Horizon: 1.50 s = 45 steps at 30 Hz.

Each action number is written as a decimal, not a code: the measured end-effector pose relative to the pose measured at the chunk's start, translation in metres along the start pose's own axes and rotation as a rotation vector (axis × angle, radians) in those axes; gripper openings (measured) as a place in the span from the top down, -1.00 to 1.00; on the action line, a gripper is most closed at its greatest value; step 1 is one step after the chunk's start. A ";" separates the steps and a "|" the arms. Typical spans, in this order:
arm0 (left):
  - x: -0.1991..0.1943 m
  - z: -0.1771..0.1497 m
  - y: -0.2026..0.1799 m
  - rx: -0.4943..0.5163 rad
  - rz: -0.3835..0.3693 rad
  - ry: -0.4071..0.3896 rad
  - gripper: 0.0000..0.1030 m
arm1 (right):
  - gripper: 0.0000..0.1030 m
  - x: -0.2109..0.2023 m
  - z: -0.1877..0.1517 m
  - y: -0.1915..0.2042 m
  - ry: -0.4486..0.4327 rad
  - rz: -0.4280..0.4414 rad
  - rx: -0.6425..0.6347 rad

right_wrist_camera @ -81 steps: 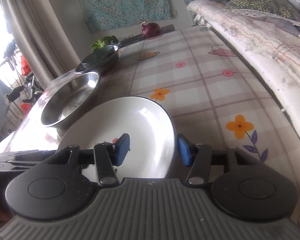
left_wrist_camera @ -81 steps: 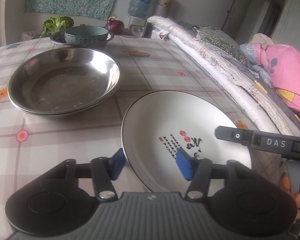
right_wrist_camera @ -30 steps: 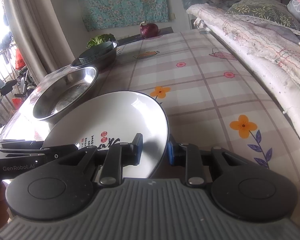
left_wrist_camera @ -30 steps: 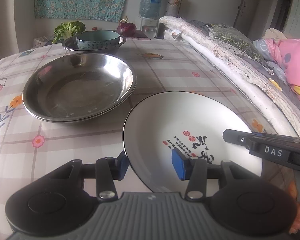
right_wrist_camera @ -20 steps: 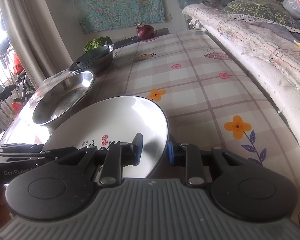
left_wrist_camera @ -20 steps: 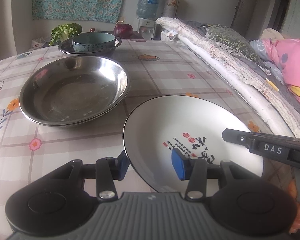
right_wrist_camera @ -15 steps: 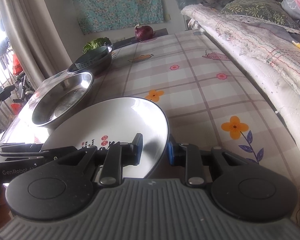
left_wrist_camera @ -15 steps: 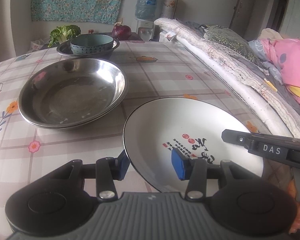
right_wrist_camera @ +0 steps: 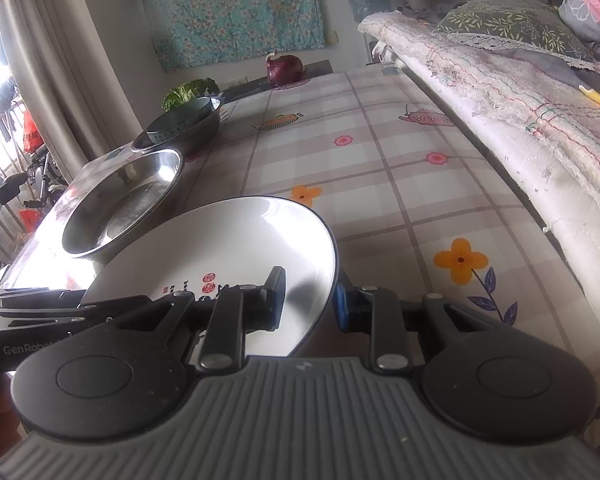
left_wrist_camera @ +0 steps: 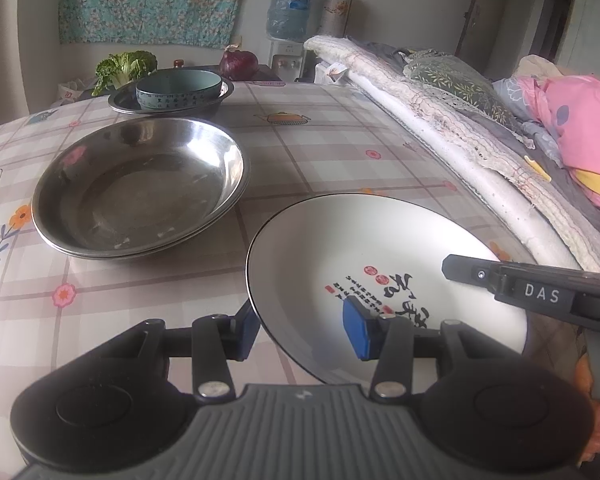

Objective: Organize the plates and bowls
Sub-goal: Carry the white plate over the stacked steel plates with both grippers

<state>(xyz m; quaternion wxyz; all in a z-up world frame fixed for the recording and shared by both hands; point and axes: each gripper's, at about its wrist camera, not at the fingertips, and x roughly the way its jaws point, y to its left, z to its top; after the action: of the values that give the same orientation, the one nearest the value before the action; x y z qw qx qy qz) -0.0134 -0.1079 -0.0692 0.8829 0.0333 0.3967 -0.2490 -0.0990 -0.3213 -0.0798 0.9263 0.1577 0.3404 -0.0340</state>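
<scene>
Over the checked floral tablecloth (left_wrist_camera: 332,152), both the left gripper (left_wrist_camera: 302,330) and right gripper (right_wrist_camera: 310,300) pinch opposite rims of the white printed plate (left_wrist_camera: 364,256), held beside the steel basin (left_wrist_camera: 140,184); uneven lifting could tilt it free.

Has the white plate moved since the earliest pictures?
Yes. The plate, clamped at its rim by both grippers, now sits farther from the steel basin and looks lifted off the tablecloth.
</scene>
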 end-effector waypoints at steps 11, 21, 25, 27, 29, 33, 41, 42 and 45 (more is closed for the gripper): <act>0.005 -0.004 0.006 -0.016 -0.009 0.025 0.12 | 0.51 0.009 -0.006 -0.001 0.023 -0.001 0.017; 0.009 -0.003 0.006 -0.007 -0.019 0.032 0.09 | 0.50 0.008 -0.007 -0.004 0.014 0.012 0.035; 0.011 -0.002 0.008 0.004 -0.033 0.037 0.06 | 0.51 0.007 -0.008 -0.006 0.021 0.021 0.040; 0.012 -0.001 0.009 0.017 -0.043 0.039 0.03 | 0.51 0.006 -0.008 -0.006 0.025 0.023 0.033; 0.013 0.001 0.010 0.022 -0.052 0.040 0.02 | 0.50 0.004 -0.010 -0.005 0.026 0.023 0.021; 0.013 0.001 0.011 0.014 -0.061 0.034 0.01 | 0.47 0.004 -0.012 -0.001 0.019 0.015 0.002; 0.006 -0.003 0.014 -0.007 -0.056 0.049 0.00 | 0.46 0.011 -0.007 -0.001 0.006 0.043 0.003; 0.007 -0.002 0.014 -0.004 -0.054 0.050 0.00 | 0.46 0.013 -0.006 -0.001 0.003 0.046 0.001; 0.009 -0.001 0.013 0.005 -0.043 0.048 -0.01 | 0.47 0.014 -0.005 -0.003 -0.001 0.055 0.001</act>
<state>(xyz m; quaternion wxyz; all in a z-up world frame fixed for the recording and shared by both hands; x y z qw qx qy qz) -0.0024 -0.1002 -0.0781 0.8675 0.0329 0.4178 -0.2680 -0.0919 -0.3220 -0.0938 0.9269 0.1677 0.3355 -0.0086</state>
